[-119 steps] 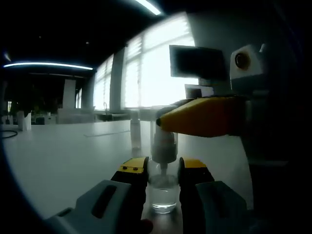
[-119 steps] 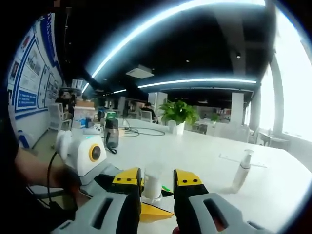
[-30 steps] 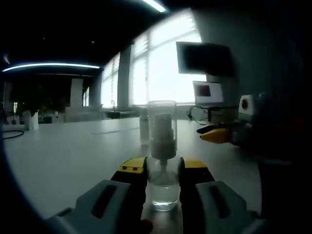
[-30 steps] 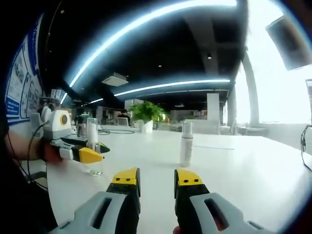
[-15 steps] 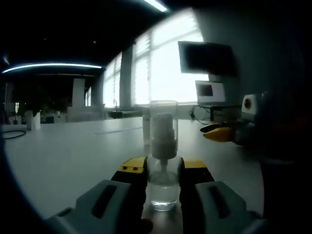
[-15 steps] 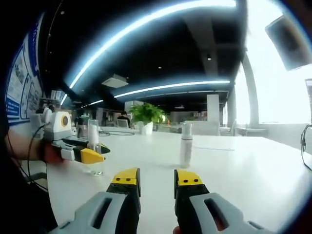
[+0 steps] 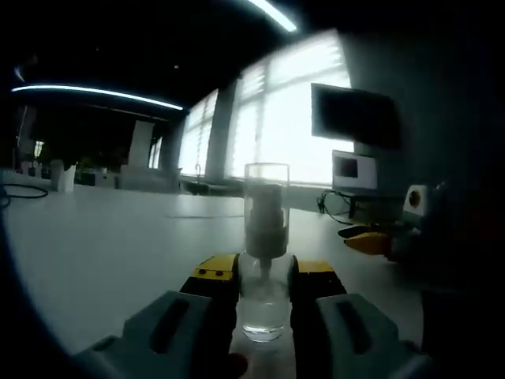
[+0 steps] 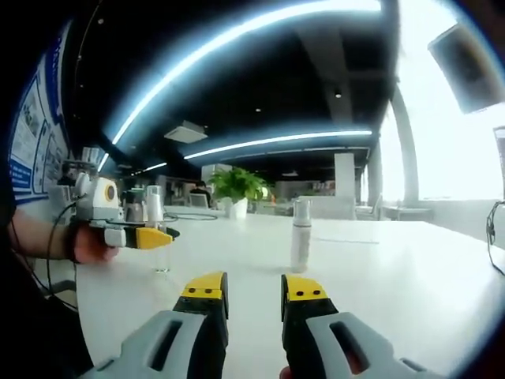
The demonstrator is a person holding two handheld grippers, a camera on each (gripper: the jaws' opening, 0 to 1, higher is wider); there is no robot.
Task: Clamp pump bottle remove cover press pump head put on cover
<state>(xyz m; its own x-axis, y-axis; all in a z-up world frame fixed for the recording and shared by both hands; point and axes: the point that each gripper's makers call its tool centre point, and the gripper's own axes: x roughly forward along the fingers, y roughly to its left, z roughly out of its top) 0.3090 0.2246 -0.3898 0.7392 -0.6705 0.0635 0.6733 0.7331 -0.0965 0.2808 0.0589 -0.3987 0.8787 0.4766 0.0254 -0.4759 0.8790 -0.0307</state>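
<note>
The broad white table [image 8: 379, 268] stretches out under both your tools, its pale top running back toward the bright windows. In the left gripper view, your left gripper [image 7: 264, 272], grey with yellow-capped jaws, is clamped on the small clear pump bottle [image 7: 264, 304] standing upright on the table, one jaw pressed to each side of its lower body. The bottle's clear cylindrical cover [image 7: 266, 209] sits over the white pump head and rises above the jaw tips. To the right in that view you can see the yellow tip of your other tool, well apart from the bottle.

In the right gripper view, your right gripper [image 8: 254, 288] hovers low over the bare table with its jaws parted by a narrow gap and nothing between them. At the left of that view your hand [image 8: 87, 243] holds the left tool, with the capped bottle poking up above it. A second slim white pump bottle [image 8: 300, 234] stands upright farther back on the table, and a green potted plant [image 8: 237, 188] sits beyond it.
</note>
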